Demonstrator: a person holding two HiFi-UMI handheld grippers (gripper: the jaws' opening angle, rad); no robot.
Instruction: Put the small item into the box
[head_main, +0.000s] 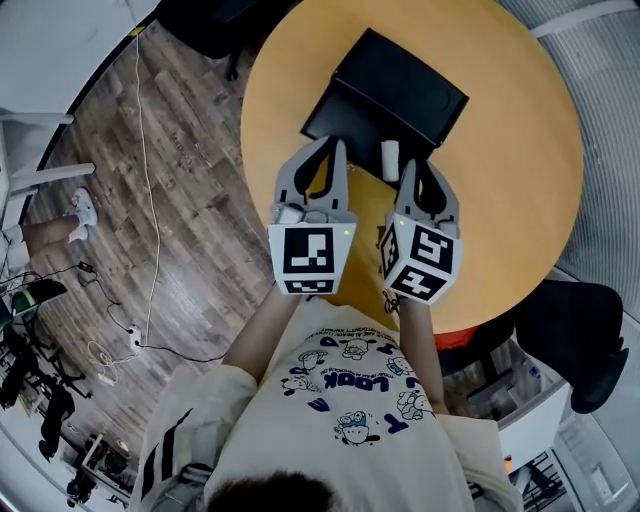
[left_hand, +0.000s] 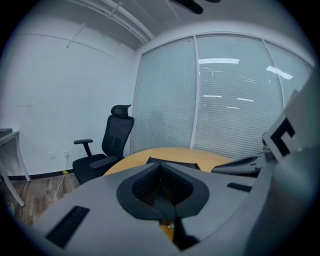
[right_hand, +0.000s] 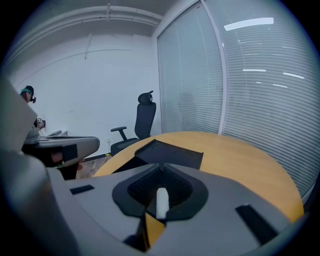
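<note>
- Right gripper (right_hand: 161, 172) is clamped on the small white item (right_hand: 161, 202). Item stands upright btwn the pads, over the table (head_main: 520, 150), short of the black box (right_hand: 170, 152).
- Risk: item is slim & looks smooth, so a jolt could tip it or let it slip. On the round top it would prob roll away.
- Risk: coming in low could clip the box wall nearest the person & shove the box. Can't tell how wide the opening is.
- Left gripper (left_hand: 161, 172) is closed w/ nothing in it, just beside the right one, and could bump it.
- Around: office chair (left_hand: 112, 145) behind the table, window blinds, cable (head_main: 140, 150) on the floor. Nothing btwn item & box.
</note>
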